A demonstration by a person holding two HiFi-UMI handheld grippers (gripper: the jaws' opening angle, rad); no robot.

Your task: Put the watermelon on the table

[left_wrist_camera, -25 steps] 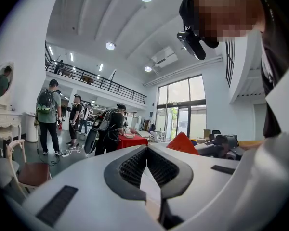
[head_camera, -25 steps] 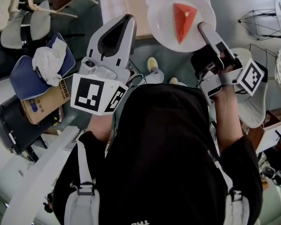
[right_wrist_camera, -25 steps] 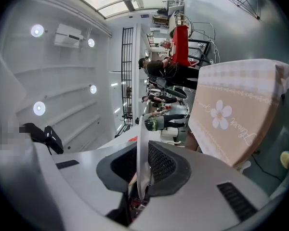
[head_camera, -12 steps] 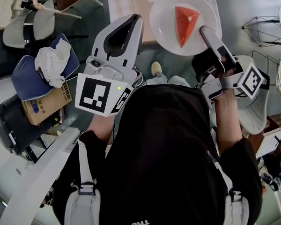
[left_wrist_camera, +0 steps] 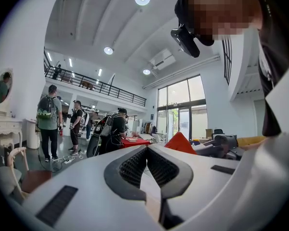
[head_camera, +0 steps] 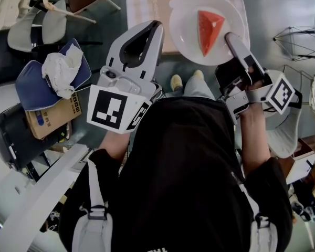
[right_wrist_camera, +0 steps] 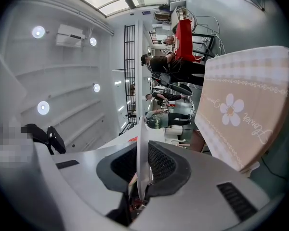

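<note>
Right gripper (head_camera: 232, 39) is pinching the round white plate (head_camera: 185, 22) carrying the red watermelon wedge (head_camera: 208, 30); left gripper (head_camera: 149, 33) is hanging closed, empty. Keep it level reaching the far beige flowered table (head_camera: 157, 14).

The watermelon (head_camera: 209, 30) is red, on a plain white plate (head_camera: 185, 30). The table (head_camera: 147, 1) wears a tan cloth with a pale checked border and a white flower print. The left gripper (head_camera: 155, 25) and the right gripper (head_camera: 231, 37) are light grey with black ribbed pads (right_wrist_camera: 161, 163), and their marker cubes (head_camera: 114, 109) show black squares on white. A blue cushion (head_camera: 31, 88) carries a crumpled white cloth (head_camera: 60, 70) beside a brown cardboard box (head_camera: 50, 115)
</note>
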